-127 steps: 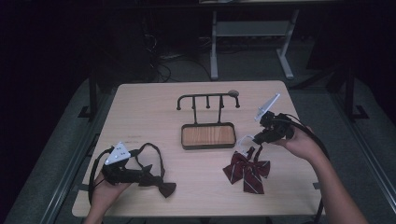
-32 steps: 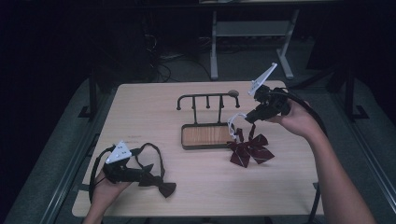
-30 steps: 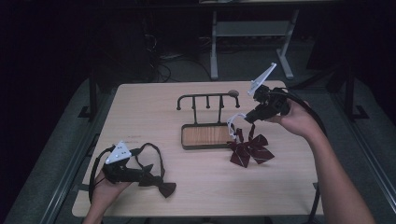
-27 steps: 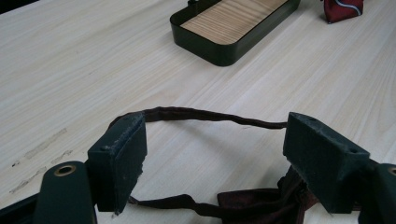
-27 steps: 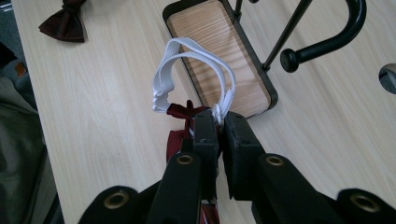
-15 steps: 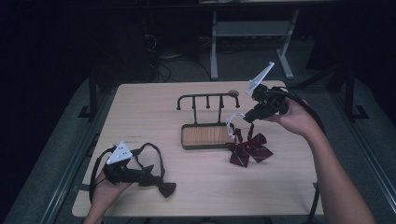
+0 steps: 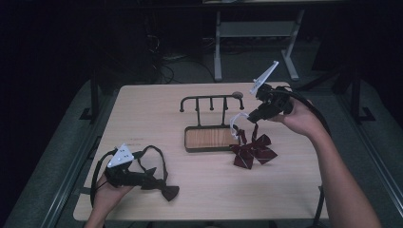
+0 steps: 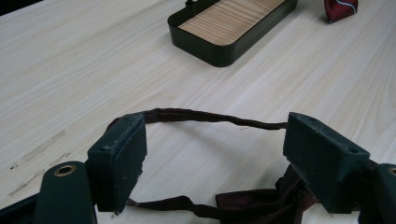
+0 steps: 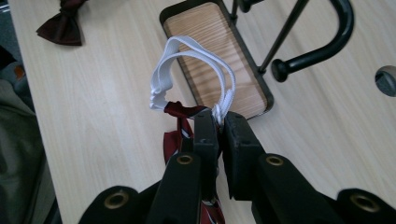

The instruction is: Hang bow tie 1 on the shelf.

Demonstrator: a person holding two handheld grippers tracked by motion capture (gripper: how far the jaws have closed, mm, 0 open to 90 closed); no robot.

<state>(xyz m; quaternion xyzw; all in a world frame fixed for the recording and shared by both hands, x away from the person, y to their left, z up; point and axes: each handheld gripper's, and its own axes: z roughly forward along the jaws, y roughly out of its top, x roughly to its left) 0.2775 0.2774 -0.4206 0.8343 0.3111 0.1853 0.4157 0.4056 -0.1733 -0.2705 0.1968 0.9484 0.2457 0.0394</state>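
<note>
Since four seconds ago the red striped bow tie [image 7: 253,151] has gone from the near right of the table to a spot just right of the tray, and the right gripper [image 7: 251,116] has risen with it; the left side has not shifted.

No brand, label or writing readable anywhere.

High view: light wooden table [image 7: 157,114]. Black hook rack [image 7: 211,100] stands on a dark-rimmed tray [image 7: 209,138] with a wood floor. Right hand [image 7: 297,118] is raised over the far right of the table, gripper tilted down toward the rack, the tie hanging beneath it by a white elastic loop [image 7: 235,121], its lower folds resting on the table. Left hand [image 7: 108,192] lies at the near left edge, left gripper [image 7: 152,180] low on the table beside a dark bow tie [image 7: 167,191] with a strap looping behind.

Left gripper view: jaws spread wide, released. Dark strap [image 8: 205,117] runs between them; the dark tie's knot [image 8: 254,205] lies near the right jaw. Tray corner and a scrap of the red tie at the top.

Right gripper view: jaws clenched on the white loop's knot [image 9: 219,109], loop arching above the tray. A round hole in the table [image 9: 386,80] shows at the right edge.
</note>
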